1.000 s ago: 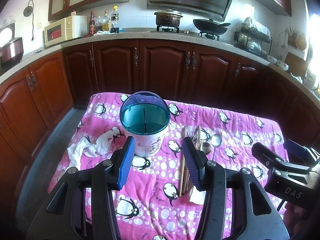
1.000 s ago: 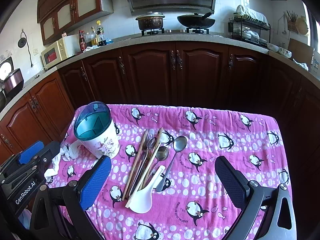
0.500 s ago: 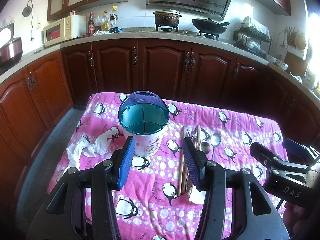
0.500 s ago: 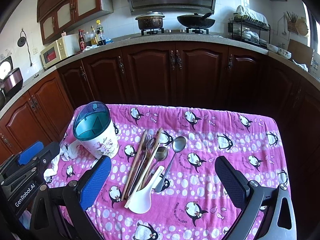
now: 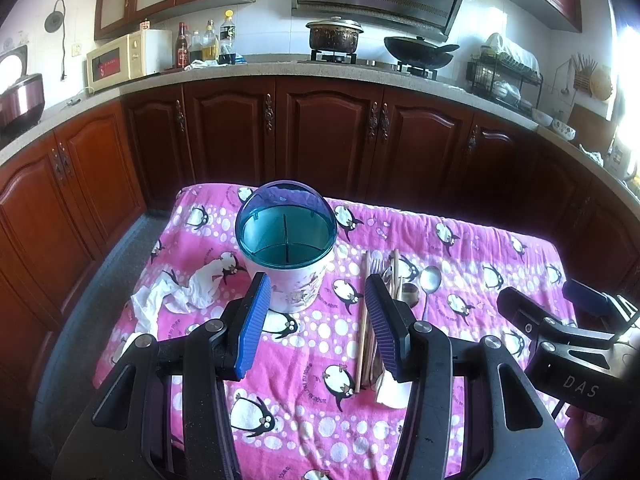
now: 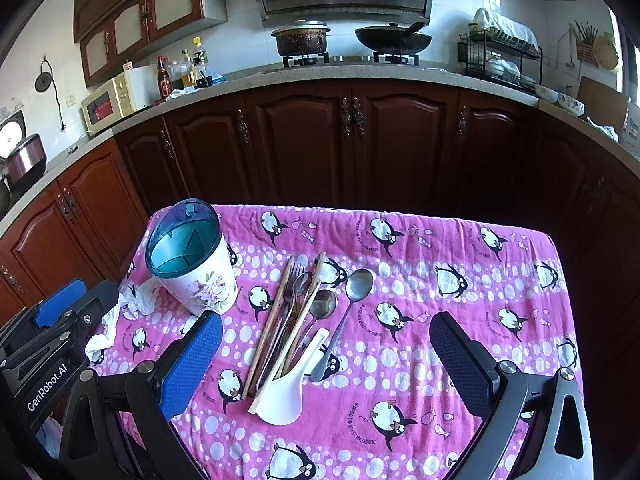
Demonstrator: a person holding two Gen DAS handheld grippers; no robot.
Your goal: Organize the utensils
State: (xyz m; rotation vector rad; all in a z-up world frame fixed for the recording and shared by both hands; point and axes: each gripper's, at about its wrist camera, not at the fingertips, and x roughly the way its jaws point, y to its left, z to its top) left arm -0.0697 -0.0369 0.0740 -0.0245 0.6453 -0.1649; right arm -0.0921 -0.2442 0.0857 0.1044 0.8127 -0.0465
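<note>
A white flowered utensil holder (image 5: 286, 256) (image 6: 192, 264) with a teal divided insert stands on the pink penguin cloth (image 6: 400, 280), empty inside. To its right lies a pile of utensils (image 6: 296, 320): wooden chopsticks (image 6: 272, 320), a fork, metal spoons (image 6: 352, 292) and a white plastic spoon (image 6: 288, 388). My left gripper (image 5: 316, 316) hovers open just in front of the holder, nothing between its blue pads. My right gripper (image 6: 326, 360) is open wide above the near end of the utensil pile, holding nothing.
A crumpled white tissue (image 5: 180, 292) lies left of the holder. Dark wooden cabinets (image 6: 320, 140) close in behind and on both sides. The counter carries a microwave (image 5: 128, 58), bottles, a pot (image 6: 300, 38), a wok and a dish rack (image 6: 504, 56).
</note>
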